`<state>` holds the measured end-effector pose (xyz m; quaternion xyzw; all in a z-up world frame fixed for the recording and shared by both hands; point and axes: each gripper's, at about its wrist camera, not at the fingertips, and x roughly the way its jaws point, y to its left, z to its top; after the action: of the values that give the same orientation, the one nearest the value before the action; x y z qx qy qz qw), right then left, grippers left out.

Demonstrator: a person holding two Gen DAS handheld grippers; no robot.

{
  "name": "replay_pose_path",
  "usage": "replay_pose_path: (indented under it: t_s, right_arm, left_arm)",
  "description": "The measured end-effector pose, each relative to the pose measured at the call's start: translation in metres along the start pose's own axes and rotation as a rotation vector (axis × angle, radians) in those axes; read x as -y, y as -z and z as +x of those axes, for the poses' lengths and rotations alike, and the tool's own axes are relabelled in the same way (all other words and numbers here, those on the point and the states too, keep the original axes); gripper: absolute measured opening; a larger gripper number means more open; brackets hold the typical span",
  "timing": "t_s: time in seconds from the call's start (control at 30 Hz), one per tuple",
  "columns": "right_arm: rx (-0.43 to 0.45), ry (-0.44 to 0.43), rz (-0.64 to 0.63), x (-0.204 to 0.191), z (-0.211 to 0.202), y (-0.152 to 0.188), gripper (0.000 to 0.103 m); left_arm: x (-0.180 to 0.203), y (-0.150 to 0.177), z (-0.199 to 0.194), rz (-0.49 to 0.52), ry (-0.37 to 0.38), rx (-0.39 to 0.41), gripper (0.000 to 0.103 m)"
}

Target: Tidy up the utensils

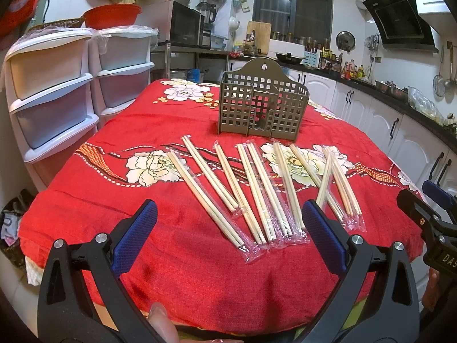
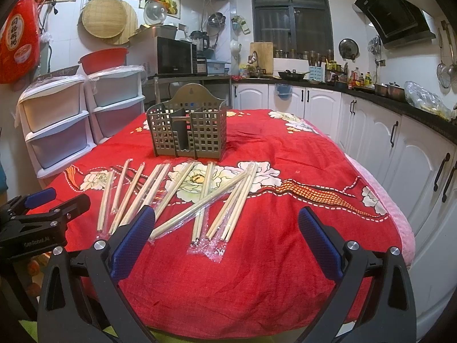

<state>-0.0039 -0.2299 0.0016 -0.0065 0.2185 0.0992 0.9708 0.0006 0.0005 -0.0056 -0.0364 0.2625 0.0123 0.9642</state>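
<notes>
Several pairs of wooden chopsticks in clear wrappers [image 1: 257, 188] lie fanned out on the red flowered tablecloth [image 1: 171, 271]; they also show in the right wrist view [image 2: 200, 200]. A grey-brown perforated utensil holder [image 1: 261, 103] stands upright behind them, and also shows in the right wrist view [image 2: 188, 127]. My left gripper [image 1: 228, 214] is open and empty, above the near ends of the chopsticks. My right gripper [image 2: 227, 223] is open and empty, near the rightmost pairs. Each gripper shows at the edge of the other's view.
White plastic drawer units [image 1: 51, 91] stand at the table's left. White kitchen cabinets [image 2: 400, 148] with a dark counter run along the right. A microwave [image 2: 171, 55] and a red basin [image 1: 112, 14] sit at the back left.
</notes>
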Motion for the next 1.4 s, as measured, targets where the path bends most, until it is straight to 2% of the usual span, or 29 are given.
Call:
replay_pose_path:
  t_s: [0.33,0.8,0.97,1.27,1.4]
  right_arm:
    - [-0.03,-0.004,-0.013,-0.001,0.007,-0.004,0.097]
    - [-0.071,-0.057,-0.082,-0.012,0.036,-0.022,0.097]
    - [-0.092,-0.091,-0.091,-0.017,0.055,-0.036,0.097]
    - [-0.18,-0.124,-0.123,-0.024,0.104,-0.057,0.097]
    - [-0.219,-0.144,-0.119,-0.023,0.125,-0.066,0.097]
  left_arm:
    - [-0.007,0.004,0.004,-0.044,0.005,-0.02,0.093]
    - [-0.04,-0.014,0.016,-0.126,-0.056,-0.039,0.093]
    - [-0.053,-0.025,0.025,-0.138,-0.076,-0.051,0.093]
    - [-0.072,-0.051,0.051,-0.152,-0.073,-0.088,0.093]
    - [-0.079,-0.059,0.068,-0.167,-0.053,-0.142,0.093]
